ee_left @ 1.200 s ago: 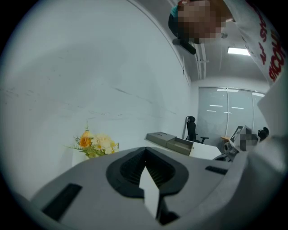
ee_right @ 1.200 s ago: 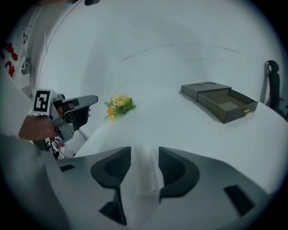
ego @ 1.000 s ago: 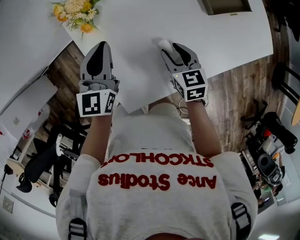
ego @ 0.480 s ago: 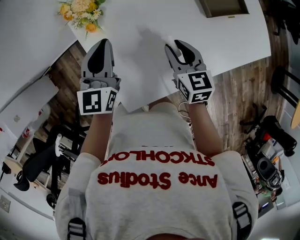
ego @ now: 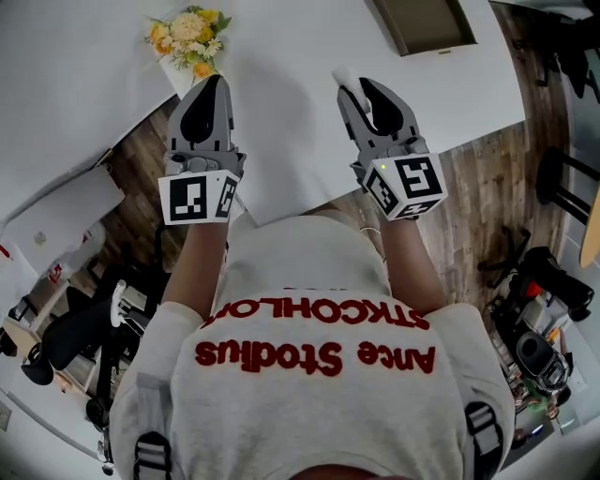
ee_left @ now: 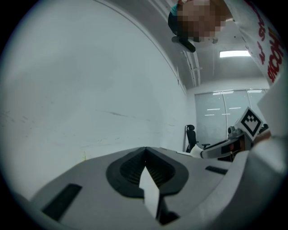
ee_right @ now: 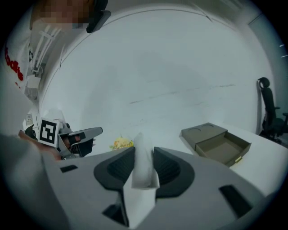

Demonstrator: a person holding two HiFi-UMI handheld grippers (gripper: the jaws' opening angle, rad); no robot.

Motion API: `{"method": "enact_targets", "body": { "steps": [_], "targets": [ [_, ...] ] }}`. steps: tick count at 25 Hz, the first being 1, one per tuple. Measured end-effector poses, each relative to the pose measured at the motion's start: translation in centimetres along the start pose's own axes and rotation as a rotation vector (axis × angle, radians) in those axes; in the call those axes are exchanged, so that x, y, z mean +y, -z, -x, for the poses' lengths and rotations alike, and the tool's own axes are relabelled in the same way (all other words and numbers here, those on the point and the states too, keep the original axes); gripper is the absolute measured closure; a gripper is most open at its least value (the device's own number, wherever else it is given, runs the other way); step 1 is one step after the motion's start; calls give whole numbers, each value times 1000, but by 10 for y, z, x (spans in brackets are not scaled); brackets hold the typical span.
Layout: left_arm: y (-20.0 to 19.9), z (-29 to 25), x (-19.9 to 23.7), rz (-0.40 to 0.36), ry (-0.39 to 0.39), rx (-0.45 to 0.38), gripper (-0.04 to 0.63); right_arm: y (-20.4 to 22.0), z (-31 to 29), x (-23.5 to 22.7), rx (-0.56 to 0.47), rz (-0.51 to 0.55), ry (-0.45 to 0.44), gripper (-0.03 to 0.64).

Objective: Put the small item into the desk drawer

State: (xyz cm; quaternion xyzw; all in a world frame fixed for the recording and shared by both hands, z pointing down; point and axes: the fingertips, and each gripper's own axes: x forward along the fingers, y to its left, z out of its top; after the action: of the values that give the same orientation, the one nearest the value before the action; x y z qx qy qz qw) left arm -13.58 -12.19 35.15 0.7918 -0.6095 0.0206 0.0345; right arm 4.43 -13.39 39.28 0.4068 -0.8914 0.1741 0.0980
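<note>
A small white item [ego: 340,75] sticks out of the tips of my right gripper [ego: 351,86], which is shut on it above the white desk [ego: 281,122]. In the right gripper view the small white item [ee_right: 143,173] stands upright, pressed between the dark pads. An olive desk drawer box [ego: 427,23] lies at the far edge, and its drawer [ee_right: 227,148] is pulled open and empty. My left gripper [ego: 210,89] is shut on nothing over the desk's left part. Its jaws meet at the tip [ee_left: 145,150].
A bunch of yellow and white flowers [ego: 192,37] stands at the desk's far left corner. Wooden floor [ego: 469,187] shows to the right of the desk. Office chairs and gear [ego: 539,281] stand on the floor at both sides.
My right gripper's jaws have closed on the white item, and the gripper has moved forward with it. The left gripper has drifted slightly forward.
</note>
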Motion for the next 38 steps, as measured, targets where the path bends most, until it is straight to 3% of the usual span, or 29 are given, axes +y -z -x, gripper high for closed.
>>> {"method": "enact_targets", "body": {
  "steps": [17, 28, 38],
  "targets": [
    [-82, 5, 6, -57, -46, -187, 588, -107, 31, 21, -323, 70, -36, 485],
    [-112, 4, 2, -86, -52, -252, 588, -142, 50, 20, -429, 94, -36, 485],
    [-108, -20, -9, -83, 4, -239, 588, -140, 59, -11, -424, 83, 37, 485]
  ]
}}
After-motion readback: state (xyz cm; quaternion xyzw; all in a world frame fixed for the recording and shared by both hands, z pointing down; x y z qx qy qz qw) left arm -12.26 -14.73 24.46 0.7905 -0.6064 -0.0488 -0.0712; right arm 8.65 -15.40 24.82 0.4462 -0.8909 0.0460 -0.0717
